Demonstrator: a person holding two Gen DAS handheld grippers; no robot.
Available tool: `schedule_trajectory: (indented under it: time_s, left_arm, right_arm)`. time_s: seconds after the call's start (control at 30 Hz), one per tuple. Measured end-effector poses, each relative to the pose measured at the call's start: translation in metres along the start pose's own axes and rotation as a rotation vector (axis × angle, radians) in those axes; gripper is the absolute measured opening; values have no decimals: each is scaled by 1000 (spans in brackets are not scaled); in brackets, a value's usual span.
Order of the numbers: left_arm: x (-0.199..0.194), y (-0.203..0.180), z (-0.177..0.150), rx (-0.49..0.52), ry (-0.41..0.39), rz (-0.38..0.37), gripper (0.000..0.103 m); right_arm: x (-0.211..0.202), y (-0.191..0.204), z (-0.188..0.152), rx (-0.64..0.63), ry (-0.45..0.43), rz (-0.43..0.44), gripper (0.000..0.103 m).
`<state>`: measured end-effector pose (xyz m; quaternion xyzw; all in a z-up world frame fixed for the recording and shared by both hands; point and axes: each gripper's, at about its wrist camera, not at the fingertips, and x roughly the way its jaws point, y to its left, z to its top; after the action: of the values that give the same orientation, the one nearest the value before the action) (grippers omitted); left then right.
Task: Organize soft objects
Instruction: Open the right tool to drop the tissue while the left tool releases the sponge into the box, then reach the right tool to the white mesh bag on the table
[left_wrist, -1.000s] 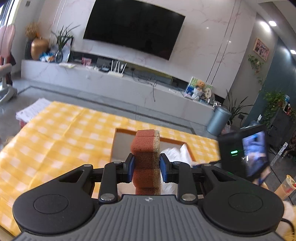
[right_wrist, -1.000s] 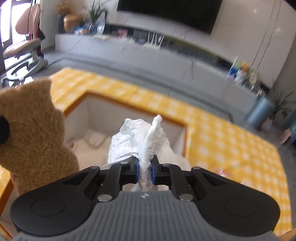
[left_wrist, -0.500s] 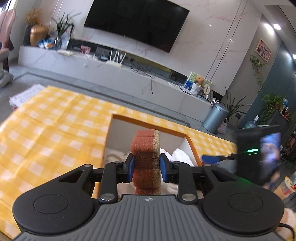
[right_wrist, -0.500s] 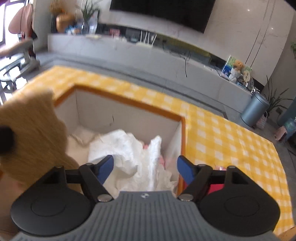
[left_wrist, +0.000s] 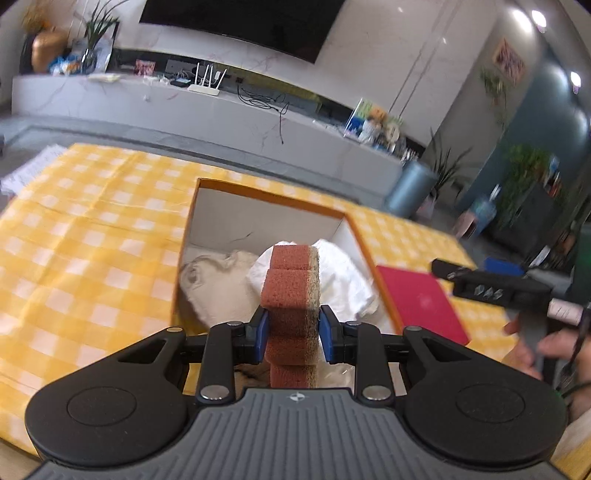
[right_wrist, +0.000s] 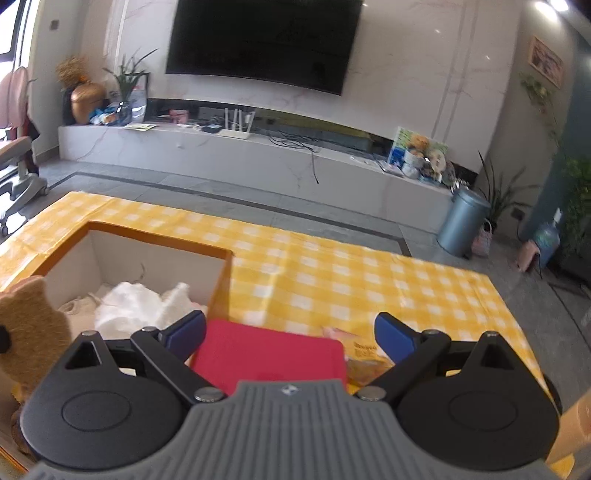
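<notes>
Over the open box (left_wrist: 354, 229) set on the yellow checked counter (left_wrist: 92, 236), the left gripper (left_wrist: 291, 328) has its jaws closed partway on one reddish-brown sponge (left_wrist: 291, 295); the blue pads press its two sides and the sponge stands upright between them, its tan face turned to the right, above the box's near end. Inside the box lie one crumpled white cloth (left_wrist: 340, 277) and one beige cloth (left_wrist: 218, 284) to its left, both on the box floor below the sponge. Just right of the box, one flat red cloth (right_wrist: 269, 354) rests on the counter, its left edge against the box's orange wall. The right gripper (right_wrist: 291, 334) hovers above this red cloth with its jaws opening, spread very wide and gripping nothing; the red cloth lies beneath the gap, not between the pads. One yellow packet (right_wrist: 365, 358) lies just beside the red cloth on its right. From the left wrist view the right gripper shows at the right edge with a hand (left_wrist: 543, 350) around its handle. At the left edge of the right wrist view the held sponge appears as one tan, fuzzy shape.
</notes>
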<state>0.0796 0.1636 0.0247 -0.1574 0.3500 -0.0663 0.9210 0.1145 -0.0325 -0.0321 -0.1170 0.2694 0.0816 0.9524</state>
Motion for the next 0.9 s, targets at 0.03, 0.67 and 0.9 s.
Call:
schedule_trajectory:
  time_s: [0.03,0.67,0.9]
  left_arm:
    - [1,-2,-1,19,17,2,32]
    - [-2,-65,-21,450,-141,455,92]
    - [-20,-109,-32,529,-260,518,96]
  right_arm:
    - [1,-5,-3,14,7,2,96]
    - [-20,-61,-64,69,253,111,96]
    - [-7,-79,-128,292,492,57,98]
